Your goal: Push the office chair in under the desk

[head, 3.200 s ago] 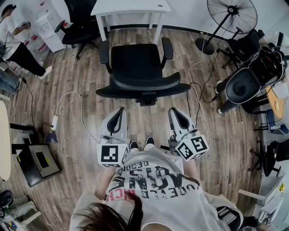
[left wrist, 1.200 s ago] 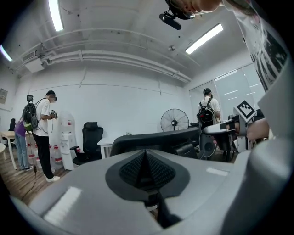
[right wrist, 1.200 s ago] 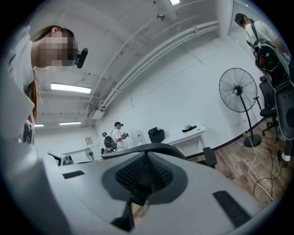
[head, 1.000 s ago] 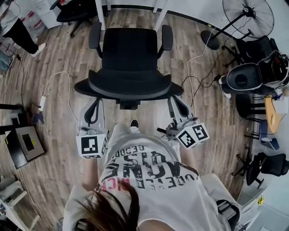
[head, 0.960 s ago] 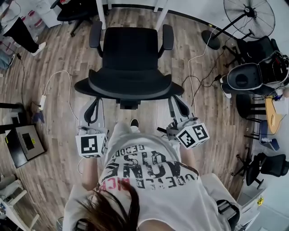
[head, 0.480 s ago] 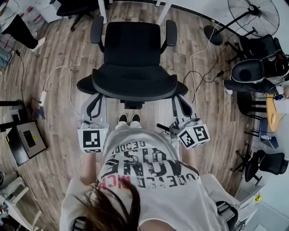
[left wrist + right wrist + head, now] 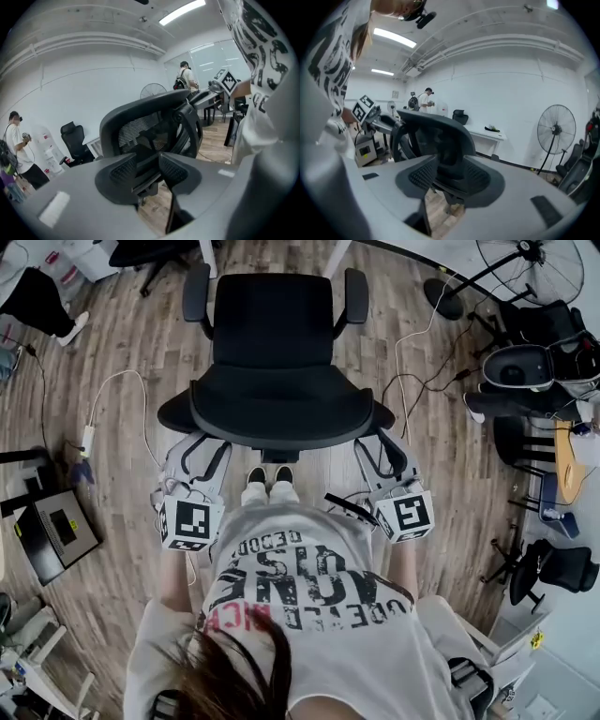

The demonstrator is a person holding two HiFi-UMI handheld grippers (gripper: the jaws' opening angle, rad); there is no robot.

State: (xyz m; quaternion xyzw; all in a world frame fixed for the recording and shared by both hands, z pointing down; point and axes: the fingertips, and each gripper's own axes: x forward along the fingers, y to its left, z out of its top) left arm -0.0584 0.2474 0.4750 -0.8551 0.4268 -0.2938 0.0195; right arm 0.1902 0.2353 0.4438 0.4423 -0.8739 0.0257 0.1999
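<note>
While looking down from the head camera, found the black mesh-backed office chair (image 7: 275, 343) on the wooden plank floor (image 7: 122, 362), seat turned away from the person, curved backrest nearest. Located the seat front close to the legs of the white desk (image 7: 208, 251) at the top edge; could not confirm whether it is under the desk top. Found the left claw (image 7: 201, 452) low behind the backrest's left end and the right claw (image 7: 382, 448) behind its right end, tips tucked beneath the backrest's rim. Confirmed from the left gripper view: jaws apart, just been opening, pads pressing on nothing, backrest and its rear support showing beyond the gap. Confirmed likewise from the right gripper view: jaws apart, just been opening, no hold, backrest straight ahead past the gap. Noted the person's black shoes (image 7: 255, 476) between both claws, just behind the backrest.
</note>
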